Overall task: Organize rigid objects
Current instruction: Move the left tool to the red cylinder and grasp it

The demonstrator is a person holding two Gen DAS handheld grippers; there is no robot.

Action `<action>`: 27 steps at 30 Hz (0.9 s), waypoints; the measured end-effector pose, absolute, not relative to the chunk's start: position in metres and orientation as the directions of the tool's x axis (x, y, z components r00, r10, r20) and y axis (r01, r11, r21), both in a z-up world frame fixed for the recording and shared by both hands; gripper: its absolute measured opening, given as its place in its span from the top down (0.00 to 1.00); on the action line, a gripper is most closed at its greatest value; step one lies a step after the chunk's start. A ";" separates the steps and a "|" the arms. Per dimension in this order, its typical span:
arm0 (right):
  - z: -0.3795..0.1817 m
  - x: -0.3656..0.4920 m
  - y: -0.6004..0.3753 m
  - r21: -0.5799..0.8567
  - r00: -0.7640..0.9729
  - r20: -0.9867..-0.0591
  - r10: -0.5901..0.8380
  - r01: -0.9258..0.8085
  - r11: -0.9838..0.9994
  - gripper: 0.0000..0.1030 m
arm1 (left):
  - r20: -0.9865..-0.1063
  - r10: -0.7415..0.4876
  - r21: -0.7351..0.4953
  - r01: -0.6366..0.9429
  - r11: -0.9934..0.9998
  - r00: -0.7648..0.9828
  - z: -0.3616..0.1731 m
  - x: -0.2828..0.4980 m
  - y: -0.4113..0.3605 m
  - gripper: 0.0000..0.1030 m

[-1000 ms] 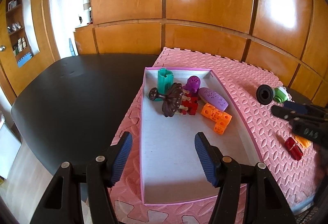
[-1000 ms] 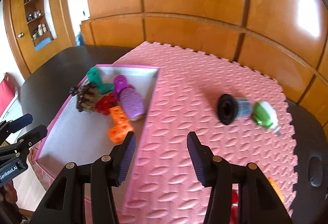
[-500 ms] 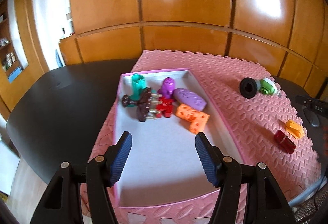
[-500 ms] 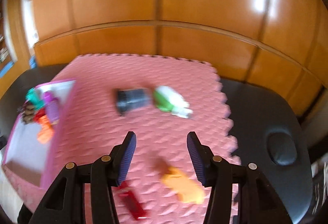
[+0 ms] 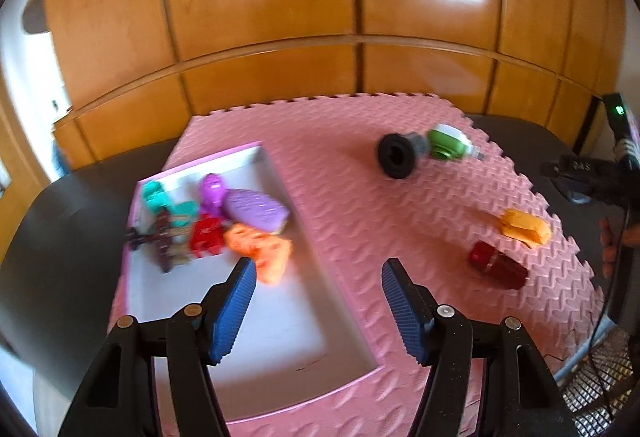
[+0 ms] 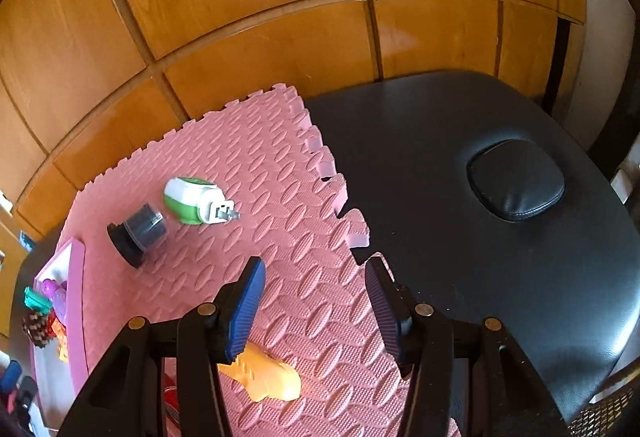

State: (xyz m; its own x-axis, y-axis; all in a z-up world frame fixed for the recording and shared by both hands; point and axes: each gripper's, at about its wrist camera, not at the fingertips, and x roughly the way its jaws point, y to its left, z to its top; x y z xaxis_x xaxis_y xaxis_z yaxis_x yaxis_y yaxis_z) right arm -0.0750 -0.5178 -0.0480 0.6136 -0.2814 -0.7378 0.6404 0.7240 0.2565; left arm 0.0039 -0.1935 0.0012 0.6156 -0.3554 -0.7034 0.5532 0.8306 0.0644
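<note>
A pink-rimmed white tray holds several toys: teal, purple, red and an orange block. On the pink foam mat lie a black and grey cylinder, a green and white plug, an orange piece and a red piece. My left gripper is open above the tray's right rim. My right gripper is open over the mat's right edge, just above the orange piece. The plug and cylinder lie to its far left.
The mat lies on a black padded table with a round cushion. Wooden wall panels stand behind. The tray's edge shows at the left of the right wrist view. The right gripper's body is at the mat's right.
My left gripper has swung right, from over the tray toward the open mat. My right gripper has swung right and come down over the orange piece near the mat's edge.
</note>
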 end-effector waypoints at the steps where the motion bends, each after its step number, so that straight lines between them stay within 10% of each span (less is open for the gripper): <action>1: -0.048 -0.075 -0.519 0.264 0.616 -0.738 -0.276 0.640 0.722 0.49 | -0.707 -0.361 0.066 0.565 0.822 0.609 0.000 0.003 -0.200 0.36; 18: -0.052 -0.076 -0.529 0.315 0.614 -0.755 -0.231 0.648 0.693 0.49 | -0.777 -0.445 0.018 0.723 0.690 0.444 -0.030 -0.017 -0.272 0.35; 27: -0.052 -0.075 -0.528 0.333 0.621 -0.757 -0.205 0.635 0.697 0.49 | -0.761 -0.508 0.099 0.847 0.522 0.402 -0.040 -0.045 -0.318 0.15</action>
